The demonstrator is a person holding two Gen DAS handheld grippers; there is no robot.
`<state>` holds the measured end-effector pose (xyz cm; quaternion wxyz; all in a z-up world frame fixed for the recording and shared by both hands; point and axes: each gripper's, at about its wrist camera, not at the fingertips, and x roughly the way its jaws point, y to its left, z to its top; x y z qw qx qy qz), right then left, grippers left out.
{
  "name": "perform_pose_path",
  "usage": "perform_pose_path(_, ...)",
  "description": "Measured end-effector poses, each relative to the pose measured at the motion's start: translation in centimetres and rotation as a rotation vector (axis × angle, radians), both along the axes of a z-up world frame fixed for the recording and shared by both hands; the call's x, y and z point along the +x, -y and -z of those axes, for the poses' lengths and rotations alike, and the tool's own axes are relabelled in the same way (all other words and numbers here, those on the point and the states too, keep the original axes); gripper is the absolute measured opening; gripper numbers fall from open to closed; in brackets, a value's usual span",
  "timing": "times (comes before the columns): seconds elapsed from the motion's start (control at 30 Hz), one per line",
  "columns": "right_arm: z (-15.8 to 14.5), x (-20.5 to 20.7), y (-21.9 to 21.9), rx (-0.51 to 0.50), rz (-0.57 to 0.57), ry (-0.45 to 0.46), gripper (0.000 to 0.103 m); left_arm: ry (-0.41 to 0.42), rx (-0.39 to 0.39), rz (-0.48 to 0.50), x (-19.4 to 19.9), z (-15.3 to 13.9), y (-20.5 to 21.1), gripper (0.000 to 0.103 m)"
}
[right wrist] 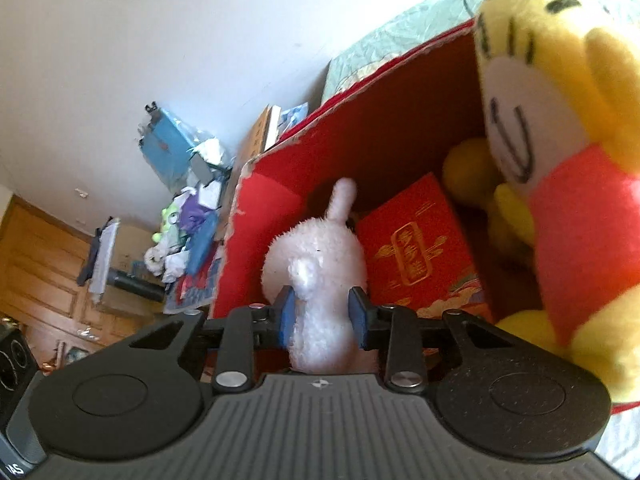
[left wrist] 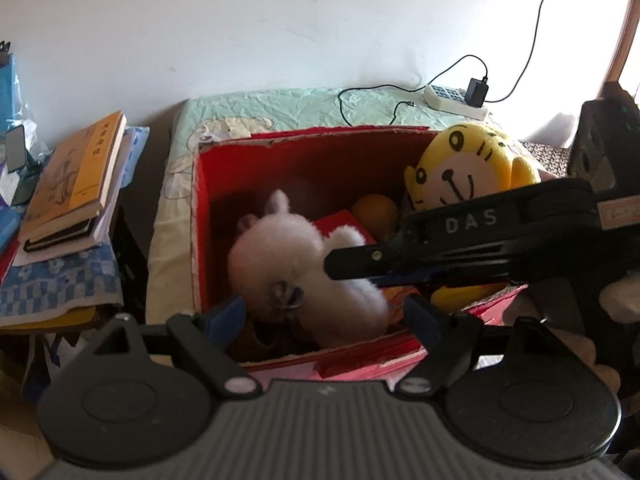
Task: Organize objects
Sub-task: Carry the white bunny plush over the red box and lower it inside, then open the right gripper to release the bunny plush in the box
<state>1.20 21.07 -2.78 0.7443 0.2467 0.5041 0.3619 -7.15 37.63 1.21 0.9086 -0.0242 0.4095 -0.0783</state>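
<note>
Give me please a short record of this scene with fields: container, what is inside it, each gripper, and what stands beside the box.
container: open red box on a patterned bed cover
inside: white plush toy, yellow tiger plush, flat red packet, an orange-yellow round thing
right gripper: fingers closed on the white plush toy
left gripper: open, holding nothing, over the box's near edge
beside the box: stack of books to its left; power strip with black charger behind it
</note>
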Motion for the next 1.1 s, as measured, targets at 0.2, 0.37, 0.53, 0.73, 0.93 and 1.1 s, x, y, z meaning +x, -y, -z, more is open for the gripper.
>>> perform_pose_path(0.2, 1.2, 0.7, -1.4, 0.033, -0.02, -0.057, 0.025, 0.0, -0.002, -0.018, -0.4, -0.1, -0.2, 0.086)
perform_pose_path(0.37, 0.8, 0.3, -2.0, -0.038, -0.071, -0.024, 0.026, 0.0, 0.005, -0.03, -0.4, -0.1, -0.1, 0.087)
perform_pose_path(0.53, -0.4, -0.1, -0.4, -0.004, -0.052, 0.009, 0.031, -0.017, 0.012, -0.051, 0.1, 0.0, 0.0, 0.088)
perform_pose_path(0.73, -1.9, -1.0, 1.6, -0.027, 0.0, 0.089, 0.035, -0.077, 0.018, -0.09, 1.8, 0.6, 0.4, 0.088)
perform_pose_path(0.93, -3.3, -2.4, 3.2, -0.081, 0.029, 0.212, 0.035, -0.096, 0.07, -0.099, 2.6, 0.4, 2.0, 0.088)
perform_pose_path(1.1, -3.7, -3.7, 3.7, -0.133, 0.034, 0.301, 0.035, -0.114, 0.136, -0.101, 2.9, 0.5, 3.3, 0.09)
